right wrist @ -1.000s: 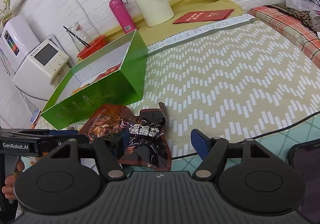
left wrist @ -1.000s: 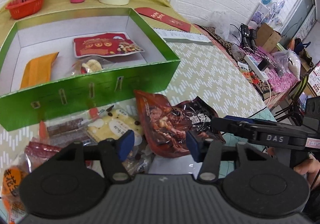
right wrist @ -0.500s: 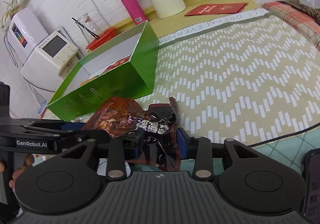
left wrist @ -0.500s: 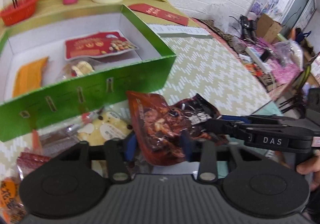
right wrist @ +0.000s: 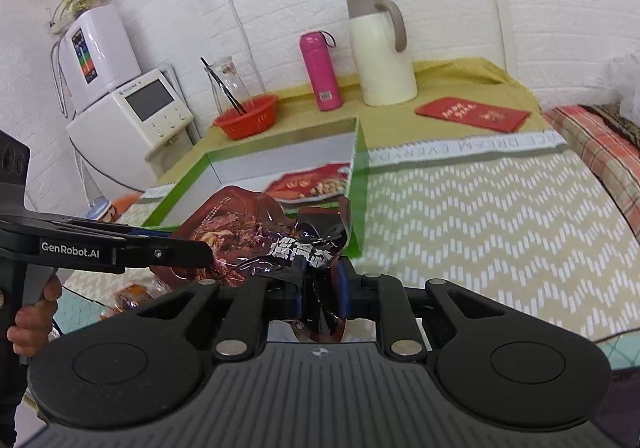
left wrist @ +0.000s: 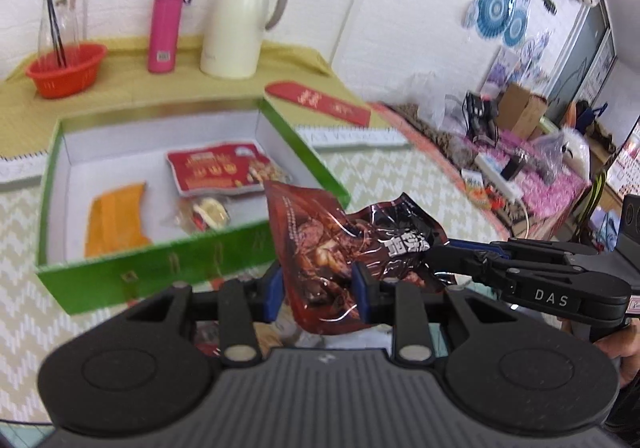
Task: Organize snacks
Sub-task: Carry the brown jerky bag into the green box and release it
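Snack bag: a dark red foil bag (left wrist: 344, 248) is held in the air between the two tools, just in front of the near wall of the green box (left wrist: 160, 260).
Left gripper: the left gripper (left wrist: 318, 290) has just been closing and its blue pads now clamp the bag's lower left part.
Right gripper: the right gripper (right wrist: 318, 294) has likewise just been closing; it is clamped on the bag's other end, which bunches between its pads.
Box contents: a red nut packet (left wrist: 224, 172), an orange packet (left wrist: 114, 218) and a small clear-wrapped snack (left wrist: 206, 214) lie on the box floor.
Handling: the bag looks light and limp; the glossy film creases and sags between the two grips, so it will likely flop once one side lets go. The foil is probably slippery.
Where to hold: the flat sealed edges seem the safest hold, since pinching the filled middle could crush what is inside.
Hidden: the table below the bag and the other loose snacks are mostly covered by the gripper bodies; only an orange scrap (right wrist: 134, 294) shows in the right view.
Hard to read: both views are a little blurred, so the bag's print and the box's far corners stay unclear.
Cut off: only part of a hand (right wrist: 30, 324) on the left tool's handle is in view.
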The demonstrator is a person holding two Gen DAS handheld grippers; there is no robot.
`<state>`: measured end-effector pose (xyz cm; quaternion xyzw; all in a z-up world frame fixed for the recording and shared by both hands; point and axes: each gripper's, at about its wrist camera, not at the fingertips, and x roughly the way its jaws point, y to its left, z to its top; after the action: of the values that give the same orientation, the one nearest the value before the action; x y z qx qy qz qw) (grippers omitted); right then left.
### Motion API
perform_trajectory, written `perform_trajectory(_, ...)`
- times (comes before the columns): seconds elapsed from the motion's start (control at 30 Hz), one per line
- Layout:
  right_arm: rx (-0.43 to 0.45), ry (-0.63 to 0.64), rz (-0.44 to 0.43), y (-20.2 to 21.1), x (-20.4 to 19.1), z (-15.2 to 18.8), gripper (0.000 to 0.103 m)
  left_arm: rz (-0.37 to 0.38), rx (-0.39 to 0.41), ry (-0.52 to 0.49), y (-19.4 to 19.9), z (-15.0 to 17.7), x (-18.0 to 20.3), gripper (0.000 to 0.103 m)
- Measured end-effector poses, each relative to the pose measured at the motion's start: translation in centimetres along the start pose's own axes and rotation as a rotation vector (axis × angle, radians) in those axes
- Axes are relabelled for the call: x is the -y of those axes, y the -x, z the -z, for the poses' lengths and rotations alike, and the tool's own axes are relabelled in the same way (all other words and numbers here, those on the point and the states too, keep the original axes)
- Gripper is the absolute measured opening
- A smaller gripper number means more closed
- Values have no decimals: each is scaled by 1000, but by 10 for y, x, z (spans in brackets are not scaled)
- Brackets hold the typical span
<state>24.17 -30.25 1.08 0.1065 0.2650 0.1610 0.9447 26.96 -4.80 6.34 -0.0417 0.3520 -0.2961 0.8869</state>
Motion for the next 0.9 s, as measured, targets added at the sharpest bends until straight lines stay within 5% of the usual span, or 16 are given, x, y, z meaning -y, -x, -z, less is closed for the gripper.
perform_trajectory(0.37,49,9,-70,-59,-48,-60,29,-73,102,94,28,-39,-67,29)
perform_trajectory(0.9,-115,-57,-49,-185,-47,-73,29,-131,37,229,-43,-57,-168,28)
